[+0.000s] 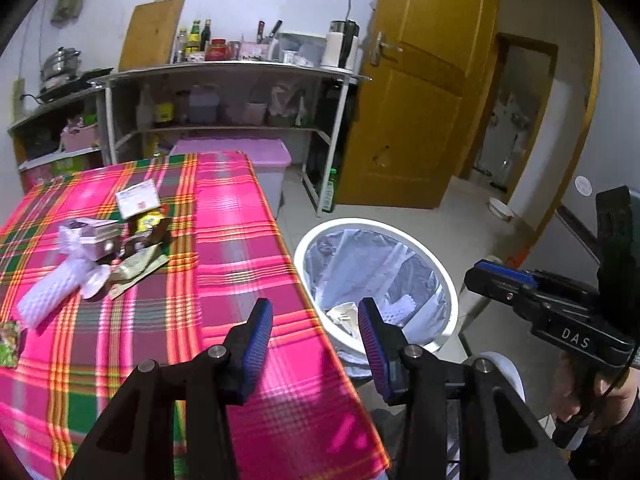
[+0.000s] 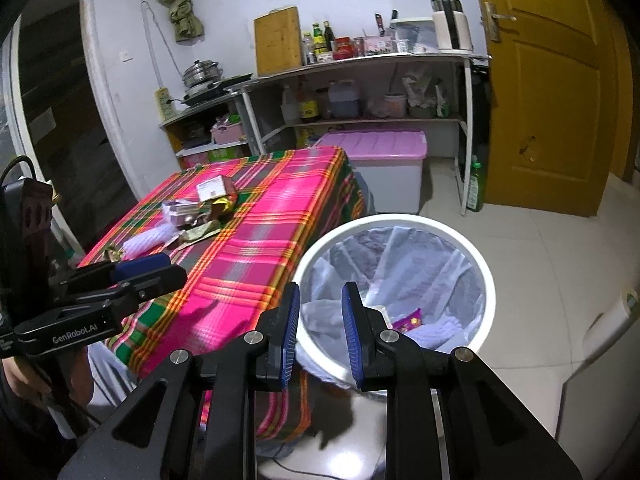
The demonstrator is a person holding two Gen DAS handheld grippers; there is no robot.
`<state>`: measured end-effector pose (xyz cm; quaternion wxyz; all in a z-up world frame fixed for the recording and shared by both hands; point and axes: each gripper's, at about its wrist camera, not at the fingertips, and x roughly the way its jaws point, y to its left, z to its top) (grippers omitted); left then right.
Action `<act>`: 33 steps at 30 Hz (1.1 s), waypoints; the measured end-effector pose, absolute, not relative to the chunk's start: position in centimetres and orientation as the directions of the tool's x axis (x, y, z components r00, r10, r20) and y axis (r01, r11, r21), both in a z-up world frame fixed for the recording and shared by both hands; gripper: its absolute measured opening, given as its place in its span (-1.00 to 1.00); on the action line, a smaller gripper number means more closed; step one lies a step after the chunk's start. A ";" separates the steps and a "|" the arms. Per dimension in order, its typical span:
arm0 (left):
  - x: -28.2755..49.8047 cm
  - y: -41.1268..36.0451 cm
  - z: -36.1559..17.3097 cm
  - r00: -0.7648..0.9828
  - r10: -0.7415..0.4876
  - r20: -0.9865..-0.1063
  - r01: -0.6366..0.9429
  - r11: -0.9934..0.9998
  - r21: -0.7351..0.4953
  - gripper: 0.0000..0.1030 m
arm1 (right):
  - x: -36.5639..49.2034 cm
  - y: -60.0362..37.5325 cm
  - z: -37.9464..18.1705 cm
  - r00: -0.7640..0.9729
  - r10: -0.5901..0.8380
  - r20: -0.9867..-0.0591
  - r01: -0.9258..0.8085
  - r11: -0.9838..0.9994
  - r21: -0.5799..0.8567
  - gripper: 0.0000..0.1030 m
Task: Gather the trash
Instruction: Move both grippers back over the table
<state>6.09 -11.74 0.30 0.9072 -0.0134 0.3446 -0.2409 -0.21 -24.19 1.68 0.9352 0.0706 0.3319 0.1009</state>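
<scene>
Above the lined bin (image 2: 486, 280), right tool (image 2: 320, 320) spread and empty, left tool (image 1: 316, 340) spread, trash pile (image 1: 104, 248) well ahead-left on tablecloth (image 1: 240, 240).

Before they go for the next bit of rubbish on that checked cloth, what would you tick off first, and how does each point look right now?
1. Left hand-held gripper open and holding nothing: ok.
2. Right hand-held gripper open and holding nothing: ok.
3. White bin lined with a bag and with room left: ok.
4. Rubbish pile still on the tablecloth, so work remains: ok.
5. White foam sleeve lies free at the pile's near edge, easy to pick: ok.
6. Whether the pile's items are stuck together: cannot tell.
</scene>
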 end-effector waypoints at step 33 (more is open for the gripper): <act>6.0 3.7 -0.6 0.771 -0.187 -0.609 0.097 0.979 -0.178 -0.02 | 5.8 -12.8 0.6 0.657 0.400 -0.639 -0.335 0.914 0.228 0.02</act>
